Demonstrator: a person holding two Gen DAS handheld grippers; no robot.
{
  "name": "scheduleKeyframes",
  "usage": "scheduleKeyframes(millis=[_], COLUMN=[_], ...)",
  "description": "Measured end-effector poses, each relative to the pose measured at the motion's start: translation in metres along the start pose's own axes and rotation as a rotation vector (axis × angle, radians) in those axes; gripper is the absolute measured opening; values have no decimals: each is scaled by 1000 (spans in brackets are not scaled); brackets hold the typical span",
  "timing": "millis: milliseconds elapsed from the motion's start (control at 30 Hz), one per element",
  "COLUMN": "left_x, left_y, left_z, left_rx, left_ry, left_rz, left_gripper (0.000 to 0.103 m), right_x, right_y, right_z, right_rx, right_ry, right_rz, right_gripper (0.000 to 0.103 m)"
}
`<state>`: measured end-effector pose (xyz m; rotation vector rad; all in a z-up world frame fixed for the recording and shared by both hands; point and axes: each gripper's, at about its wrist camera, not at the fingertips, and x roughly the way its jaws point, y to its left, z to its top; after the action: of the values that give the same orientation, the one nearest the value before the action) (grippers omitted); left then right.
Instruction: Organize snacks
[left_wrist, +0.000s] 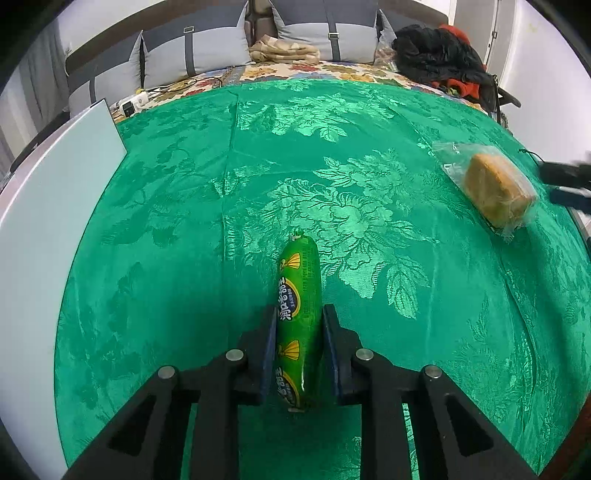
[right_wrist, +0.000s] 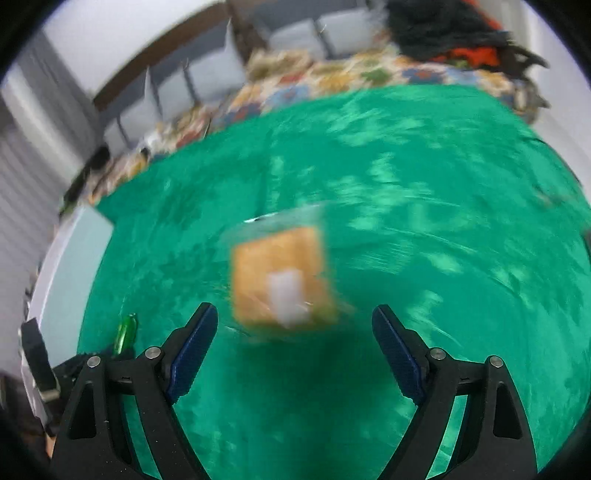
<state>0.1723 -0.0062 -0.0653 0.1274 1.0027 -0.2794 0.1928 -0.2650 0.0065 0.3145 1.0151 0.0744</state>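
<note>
White board (left_wrist: 55, 192) along left edge of green tablecloth (left_wrist: 229, 177). My left gripper (left_wrist: 300, 314) clamped on green sausage stick (left_wrist: 298, 295), near front edge, mid-table; pads pressing both sides, its rear end hidden between fingers. Wrapped cake (left_wrist: 495, 190) near right edge, well apart from sausage, nothing between them. My right gripper (right_wrist: 295, 314) jaws wide apart, empty, cake just ahead of it. Right view blurred: cake label unreadable, sausage only a sliver at left. Sofa cushions (left_wrist: 192, 48), dark clothing (left_wrist: 439, 55) beyond far edge.
</note>
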Motion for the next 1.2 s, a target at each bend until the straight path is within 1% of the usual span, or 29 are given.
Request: scheduleKeyframes(millis=[33,67,100,133,167,200,267,300,367,433,533,600,667,767,867,967,1000,1067,1133,1200], left_x=[0,0,0,0,0,0,-1,-3,-6,-12,-27,-39,-51,-82,-122,-163,-182,-203,-223,-231], left_y=[-1,0,0,0,0,0,2,4,6,7,7,10,13,26,44,74,92,120,162,200], left_z=[0,0,0,0,0,0,-1,-3,-8,-12,-20,-24,-25,-24,-19,-16,-17,-20,-28,-40], left_rx=[0,0,-1,-2,-3,-5,-15,-25,-44,-62,-100,-133,-166,-226,-253,-266,-276,-298,-333,-373], left_ry=[-1,-1,-2,-3,-2,-2,-3,-10,-21,-33,-44,-46,-51,-83,-150,-223,-252,-284,-307,-305], left_rz=[0,1,0,-2,-3,-5,-11,-17,-30,-49,-98,-133,-163,-212,-226,-201,-178,-135,-49,41], left_gripper=[23,23,23,23,23,23,23,22,22,22,22,22,22,22,22,22,22,22,22,22], right_x=[14,37,54,73,83,88,81,74,55,36,4,-8,-15,-26,-38,-50,-55,-65,-74,-79], right_y=[9,21,27,33,35,38,37,34,29,27,21,18,15,32,55,93,111,150,197,250], right_z=[7,14,15,14,13,10,7,5,-2,-10,-26,-41,-53,-69,-67,-54,-49,-40,-31,-24], right_rx=[-25,-68,-95,-122,-132,-148,-120,-98,-73,-71,-46,-19,4,12,-6,-57,-83,-136,-193,-258], right_ry=[40,106,155,208,229,224,184,163,121,84,33,20,15,4,-20,-52,-64,-80,-85,-79], right_rz=[-42,-109,-159,-192,-202,-239,-228,-212,-179,-146,-36,15,47,95,141,207,237,301,376,454], right_gripper=[88,89,89,91,92,92,88,83,80,80,80,80,80,80,80,80,80,80,81,81])
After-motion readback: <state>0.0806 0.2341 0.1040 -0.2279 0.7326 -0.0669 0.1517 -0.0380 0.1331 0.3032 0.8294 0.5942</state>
